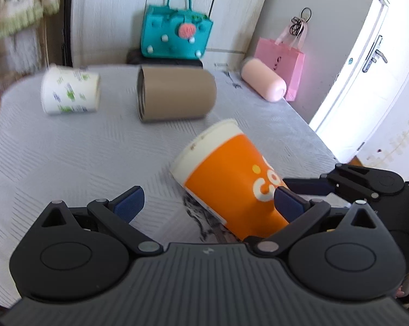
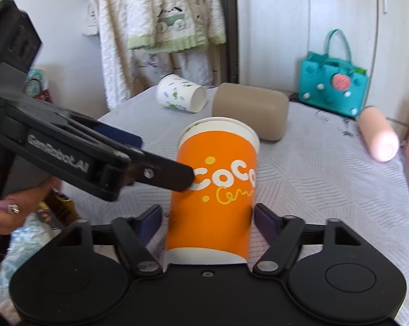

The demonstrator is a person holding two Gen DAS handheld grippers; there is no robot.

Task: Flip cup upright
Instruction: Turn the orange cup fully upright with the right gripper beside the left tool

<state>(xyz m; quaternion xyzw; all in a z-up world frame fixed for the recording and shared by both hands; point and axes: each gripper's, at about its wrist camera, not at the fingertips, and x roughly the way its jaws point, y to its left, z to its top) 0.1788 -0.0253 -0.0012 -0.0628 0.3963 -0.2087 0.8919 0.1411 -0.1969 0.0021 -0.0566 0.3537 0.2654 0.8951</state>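
Two pairs of tongs flank the orange cup (image 2: 214, 190), which stands nearly upright on the grey surface (image 2: 327, 190), open mouth up and white base band down; in the left wrist view it appears tilted, rim toward the far left. The right tongs (image 2: 208, 224) are spread wide with the cup's lower body between the blue pads; the right-hand pad sits just beside the wall, the other a little apart, so nothing is clamped. The left tongs (image 1: 208, 203) are also wide open: in the right wrist view, one of their fingers (image 2: 174, 175) touches the cup's left side at mid-height, while the other pad stands well clear.

The cup's long axis runs almost vertical, directly ahead of the right tongs and off to the right of the left ones. My judgement: the flip looks all but complete, and any withdrawal should go sideways, away from the wall, lest the light cup topple.

Behind lie a white printed cup (image 2: 181, 93), a tan cylinder (image 2: 249, 111) and a pink bottle (image 2: 378, 135).
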